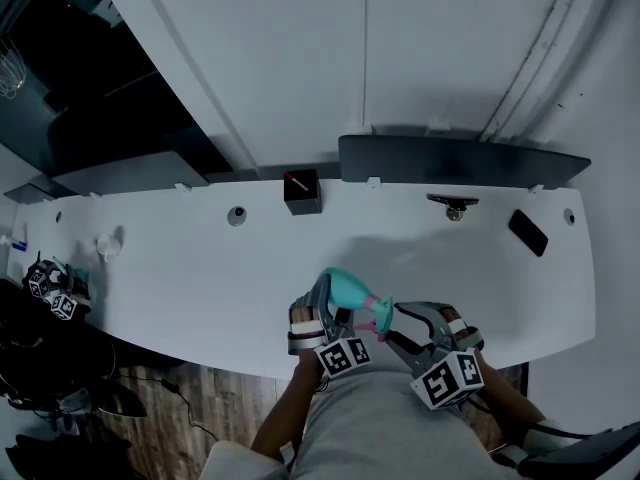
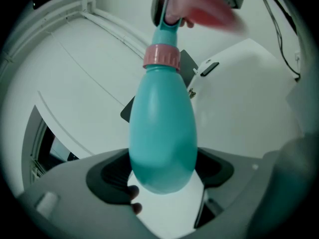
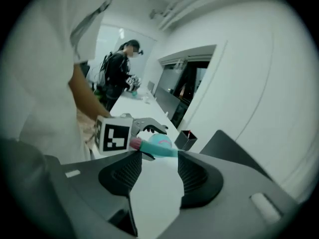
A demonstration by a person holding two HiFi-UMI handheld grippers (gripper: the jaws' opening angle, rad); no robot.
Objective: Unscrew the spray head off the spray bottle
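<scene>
A teal spray bottle (image 1: 350,290) lies tilted over the white table's near edge (image 1: 200,343). My left gripper (image 1: 335,306) is shut on its body. In the left gripper view the fat teal body (image 2: 162,133) fills the gap between the jaws, with the pink collar (image 2: 162,57) and the blurred pink and teal spray head (image 2: 199,9) beyond. My right gripper (image 1: 392,326) is at the spray head (image 1: 380,314). In the right gripper view its jaws stand open (image 3: 159,158). The teal and pink spray head (image 3: 154,146) lies just past their tips, and the pads do not press on it.
A black pen holder (image 1: 302,191), a small round knob (image 1: 236,215), a dark stand (image 1: 452,206) and a black phone (image 1: 527,232) sit toward the table's back. A dark panel (image 1: 460,158) lines the wall. Another person (image 3: 119,68) stands at the table's far end.
</scene>
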